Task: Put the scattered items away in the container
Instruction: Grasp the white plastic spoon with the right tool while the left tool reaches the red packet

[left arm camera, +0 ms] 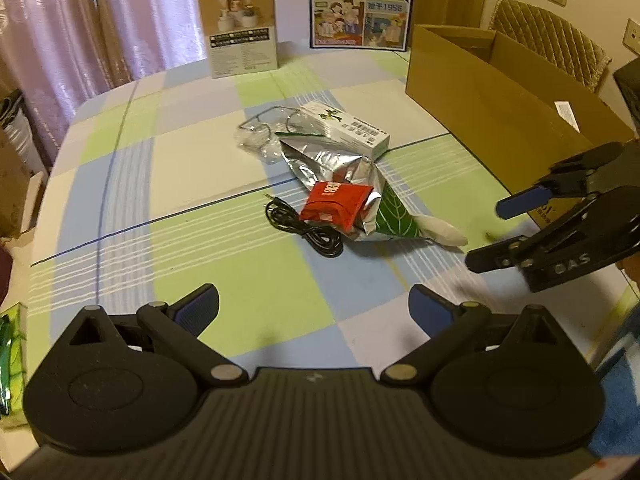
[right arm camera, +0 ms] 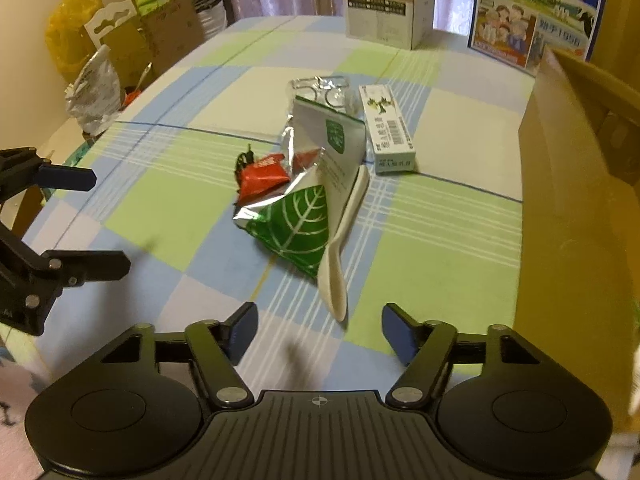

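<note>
Hovering above the checked tablecloth (left arm camera: 120, 168), the left gripper (left arm camera: 314, 308) holds nothing, its blue-padded fingers spread wide apart. The right gripper (right arm camera: 318, 330) hangs the same way on its side of the table, fingers apart and empty; it also shows at the right edge of the left wrist view, where its two fingers point toward the pile.

The scattered items lie together in the middle of the cloth. A silver foil bag (left arm camera: 340, 168) with a green leaf print sprawls crumpled, and a red packet (left arm camera: 336, 204) rests on top of it. A coiled black cable (left arm camera: 308, 228) lies just beside the red packet, on the side nearer the left gripper. A white spoon (right arm camera: 340, 264) lies along the leaf-printed edge of the bag, its bowl pointing toward the right gripper and partly tucked under the foil. A white and green carton (right arm camera: 386, 128) lies flat at the far end of the bag, touching it. A clear plastic wrapper (left arm camera: 256, 136) sits next to the carton.

The open cardboard box (left arm camera: 480, 92) stands on the table's right side, well apart from the pile. At the far edge stand a beige product box (left arm camera: 240, 28) and a blue illustrated carton (left arm camera: 360, 4).
</note>
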Demonstrator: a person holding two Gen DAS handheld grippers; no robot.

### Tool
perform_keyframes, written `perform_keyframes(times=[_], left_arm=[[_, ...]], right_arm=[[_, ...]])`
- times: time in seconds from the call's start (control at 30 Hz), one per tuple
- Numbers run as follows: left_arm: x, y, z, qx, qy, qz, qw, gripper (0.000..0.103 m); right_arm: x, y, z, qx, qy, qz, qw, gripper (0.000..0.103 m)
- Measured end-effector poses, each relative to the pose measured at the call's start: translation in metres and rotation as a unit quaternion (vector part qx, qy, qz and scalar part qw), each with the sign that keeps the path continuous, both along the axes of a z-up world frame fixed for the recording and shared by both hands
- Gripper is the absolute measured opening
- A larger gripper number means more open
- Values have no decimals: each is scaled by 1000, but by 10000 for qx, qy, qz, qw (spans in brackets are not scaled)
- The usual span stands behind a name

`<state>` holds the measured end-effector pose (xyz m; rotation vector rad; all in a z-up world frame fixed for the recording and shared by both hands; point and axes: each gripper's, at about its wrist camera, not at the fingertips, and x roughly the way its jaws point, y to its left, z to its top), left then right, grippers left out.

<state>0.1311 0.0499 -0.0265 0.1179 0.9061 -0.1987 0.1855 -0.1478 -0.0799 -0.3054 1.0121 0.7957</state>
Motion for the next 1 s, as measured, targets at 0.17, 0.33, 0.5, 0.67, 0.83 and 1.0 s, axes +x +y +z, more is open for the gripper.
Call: perform_keyframes(times=[0.17, 0.33, 0.5, 0.67, 0.83, 1.0], left_arm=[[14, 1, -16, -37, 112, -31, 9999, 99], [24, 6, -30, -108, 184, 33, 9998, 99], [28, 15, -36, -215, 179, 143, 9995, 99], [27, 23, -37, -287, 159, 260, 9991, 99], [29, 31, -37, -304, 163, 280, 9990, 99], [36, 34, -35, -365, 144, 213, 9990, 98]], right_arm=[[14, 6, -17, -9, 44, 41, 10000, 46], [18, 13, -28, 27, -28, 174, 9998, 27], [15, 23, -30, 91, -118, 301, 9994, 6], [9, 35, -32, 199, -103, 482, 9986, 5], [5, 39, -33, 274, -89, 461, 9985, 5], [9, 26, -30, 200, -197, 154, 9995, 3]])
